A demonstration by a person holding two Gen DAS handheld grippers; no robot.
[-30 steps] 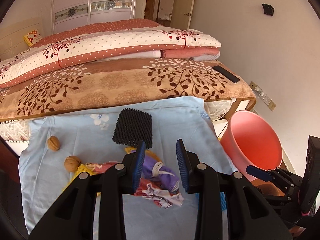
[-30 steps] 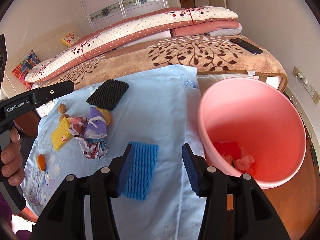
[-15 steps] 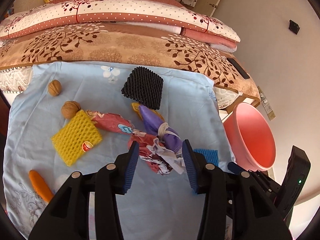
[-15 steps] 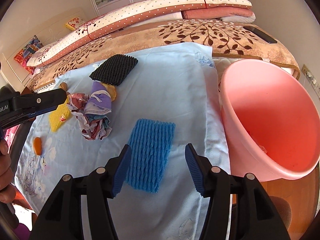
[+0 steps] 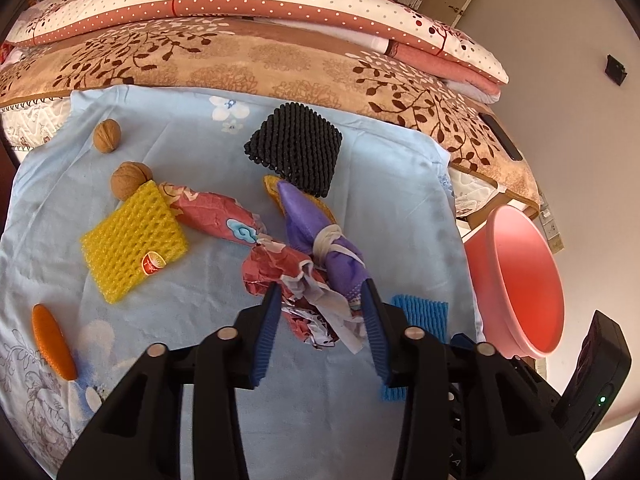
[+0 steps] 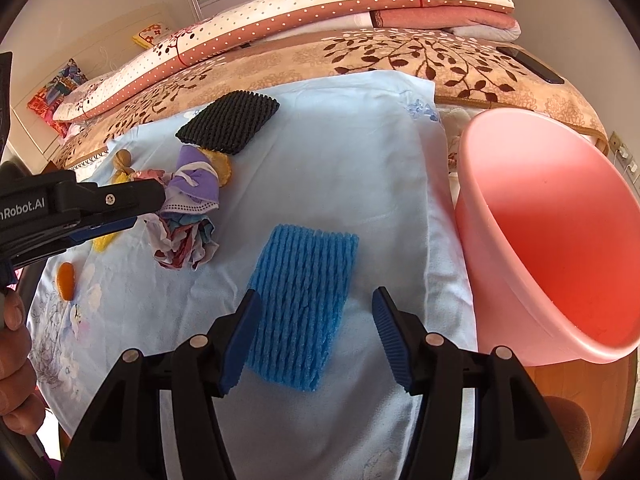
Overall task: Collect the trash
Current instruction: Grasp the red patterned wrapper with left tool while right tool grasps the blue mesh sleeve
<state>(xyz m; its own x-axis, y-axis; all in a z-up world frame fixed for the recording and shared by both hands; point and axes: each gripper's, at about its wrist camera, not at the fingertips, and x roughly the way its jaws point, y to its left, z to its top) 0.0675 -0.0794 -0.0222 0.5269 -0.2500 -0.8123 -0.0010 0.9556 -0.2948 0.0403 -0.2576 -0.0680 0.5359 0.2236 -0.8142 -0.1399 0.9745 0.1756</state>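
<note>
My left gripper (image 5: 320, 300) is open, its jaws either side of a crumpled red-and-white wrapper (image 5: 300, 280) tied up with a purple cloth bundle (image 5: 320, 228) on the light blue sheet (image 5: 200, 128). My right gripper (image 6: 316, 304) is open over the near end of a blue foam net (image 6: 300, 292), not closed on it. The pink bin (image 6: 560, 240) stands tilted at the right edge of the sheet; it also shows in the left wrist view (image 5: 516, 276). The left gripper shows side-on in the right wrist view (image 6: 132, 200).
A black foam net (image 5: 296, 152), a yellow foam net (image 5: 132, 240), two walnuts (image 5: 128, 180), an orange peel piece (image 5: 52, 340) and another peel (image 5: 276, 188) lie on the sheet. Folded quilts (image 5: 280, 8) are stacked behind. A phone (image 6: 532, 64) lies on the brown blanket.
Both grippers have dropped closer to the sheet. The left one now straddles the crumpled wrapper; the right one has moved forward over the blue foam net. Both stay open.
</note>
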